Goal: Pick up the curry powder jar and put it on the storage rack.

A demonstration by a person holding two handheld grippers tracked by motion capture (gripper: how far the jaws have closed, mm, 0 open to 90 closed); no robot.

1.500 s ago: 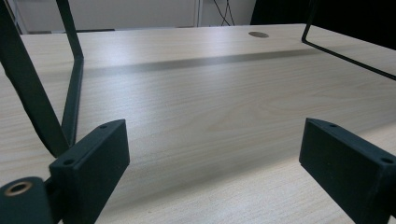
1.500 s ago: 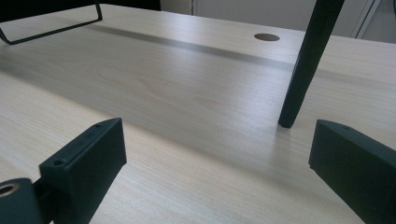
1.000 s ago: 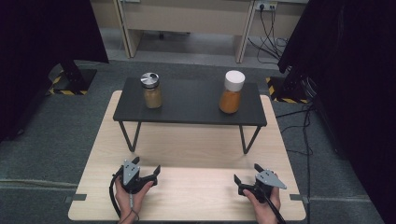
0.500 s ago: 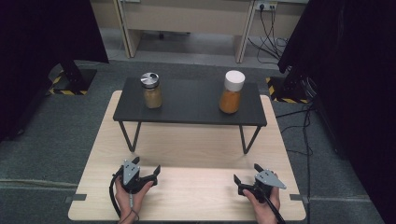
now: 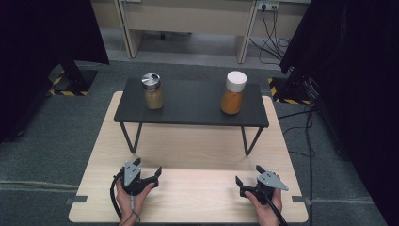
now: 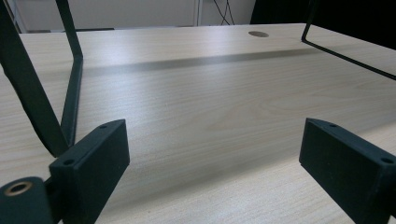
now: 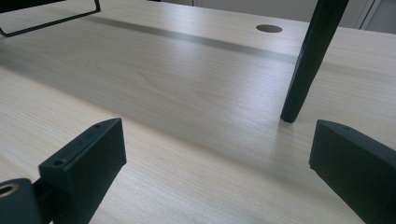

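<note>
- High view: the left gripper [image 5: 148, 175] rests on the near left part of the light wooden table [image 5: 197, 146], held by the person's left hand [image 5: 133, 197]. Its jaws stand wide apart with nothing between them.
- The right gripper [image 5: 248, 175] rests on the near right part, held by the right hand [image 5: 267, 207], jaws also wide and empty.
- Farther away a low black shelf with thin metal legs [image 5: 190, 103] stands on the table. On its left part is a glass jar with a silver metal lid [image 5: 152, 91] (brownish powder inside), upright. On its right part is a jar of orange powder with a white cap [image 5: 234, 92], also upright. Both jars are well apart from the grippers.
- Left gripper view: the two black jaws are far apart over bare wood; a black shelf leg [image 6: 32, 88] rises just beyond the left jaw.
- Right gripper view: the jaws are wide open, nothing between them; another shelf leg [image 7: 308, 60] stands ahead, near the right jaw, and a round hole [image 7: 269, 28] is in the table farther away.
</note>
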